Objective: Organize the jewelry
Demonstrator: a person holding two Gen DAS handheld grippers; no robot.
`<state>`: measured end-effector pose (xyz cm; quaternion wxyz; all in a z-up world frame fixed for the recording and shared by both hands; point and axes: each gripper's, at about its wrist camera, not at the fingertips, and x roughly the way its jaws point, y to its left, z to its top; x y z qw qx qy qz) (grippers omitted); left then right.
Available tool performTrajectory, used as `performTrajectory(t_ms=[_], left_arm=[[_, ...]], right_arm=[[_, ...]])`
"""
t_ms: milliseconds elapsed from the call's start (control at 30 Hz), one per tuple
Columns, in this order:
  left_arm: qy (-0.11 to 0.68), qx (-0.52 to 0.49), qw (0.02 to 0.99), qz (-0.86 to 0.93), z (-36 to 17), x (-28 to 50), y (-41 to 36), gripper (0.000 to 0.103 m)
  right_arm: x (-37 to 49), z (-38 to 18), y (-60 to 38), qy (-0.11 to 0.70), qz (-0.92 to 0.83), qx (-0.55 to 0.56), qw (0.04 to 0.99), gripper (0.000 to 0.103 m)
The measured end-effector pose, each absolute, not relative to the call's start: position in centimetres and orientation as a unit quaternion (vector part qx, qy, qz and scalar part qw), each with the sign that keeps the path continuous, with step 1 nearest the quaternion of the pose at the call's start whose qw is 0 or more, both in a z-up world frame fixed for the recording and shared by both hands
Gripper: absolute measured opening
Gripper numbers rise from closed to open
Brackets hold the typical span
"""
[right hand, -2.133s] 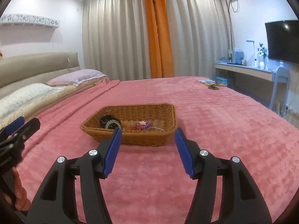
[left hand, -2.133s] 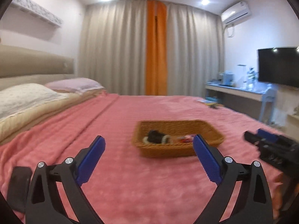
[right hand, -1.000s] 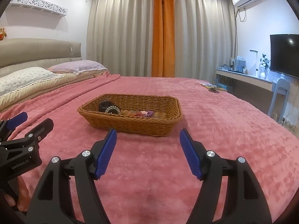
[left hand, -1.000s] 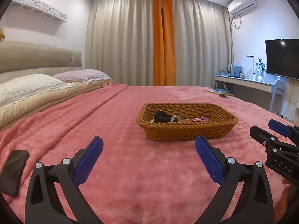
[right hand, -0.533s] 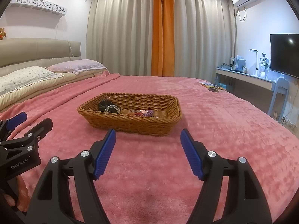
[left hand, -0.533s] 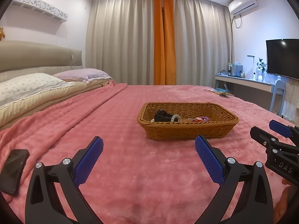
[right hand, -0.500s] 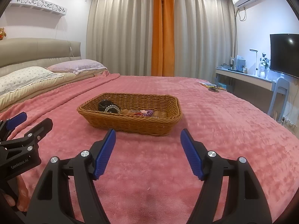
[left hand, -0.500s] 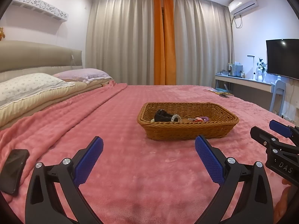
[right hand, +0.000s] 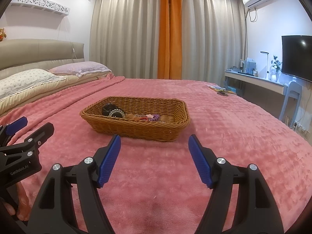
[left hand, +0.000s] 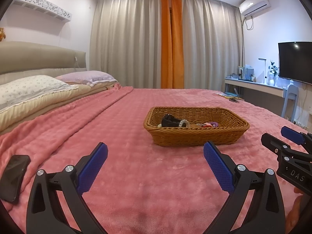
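A brown wicker basket (left hand: 197,136) (right hand: 136,129) sits on the pink bedspread ahead of both grippers. Inside lie a black item (left hand: 169,120) (right hand: 108,109), a beaded bracelet (left hand: 184,123) (right hand: 116,113) and a small pile of pink and purple jewelry (left hand: 209,124) (right hand: 151,117). My left gripper (left hand: 155,152) hovers short of the basket, open, nothing between its blue pads. My right gripper (right hand: 154,143) also stands open and empty just before the basket's near wall. Each gripper shows at the edge of the other's view.
A black phone (left hand: 14,176) lies on the bedspread at the near left. Pillows (left hand: 29,89) and a headboard are to the left. A desk (left hand: 255,86), chair and television stand at the right. Small items (right hand: 220,90) lie near the bed's far right edge.
Two seconds ago both views swung and settled onto the basket. Over the last second nothing has visibly moved; both grippers remain open.
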<state>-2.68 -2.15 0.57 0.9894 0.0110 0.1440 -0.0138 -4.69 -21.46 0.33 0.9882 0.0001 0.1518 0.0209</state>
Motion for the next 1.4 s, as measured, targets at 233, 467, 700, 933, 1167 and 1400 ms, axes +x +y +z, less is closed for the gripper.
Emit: performTrajectory(t_ms=[233,467,700,933,1167,1400], left_arm=[[0.144,0.010,0.989,-0.014,0.61,-2.58,-2.10,0.095],[0.144,0.010,0.989,-0.014,0.64,-2.56,-2.07,0.095],[0.143,0.011,0.989,-0.014,0.62,-2.63,-2.09,0.095],[0.144,0.010,0.989,-0.014,0.64,-2.59,-2.08,0.095],[0.144,0.010,0.989,-0.014,0.63,-2.58,-2.08,0.095],[0.145,0.010,0.989,-0.014,0.62,-2.59,-2.07,0.095]], right_arm=[[-4.70,0.32,-21.46,0.152,0.021,0.000,0.988,0.068],[-4.63,0.32,-21.47,0.153,0.021,0.000,0.988,0.068],[-4.65,0.20,-21.59,0.151,0.018,0.004,0.988,0.068],[-4.65,0.24,-21.54,0.152,0.018,0.003,0.988,0.068],[-4.62,0.20,-21.53,0.152,0.019,0.003,0.988,0.068],[-4.65,0.27,-21.51,0.153,0.019,0.002,0.988,0.068]])
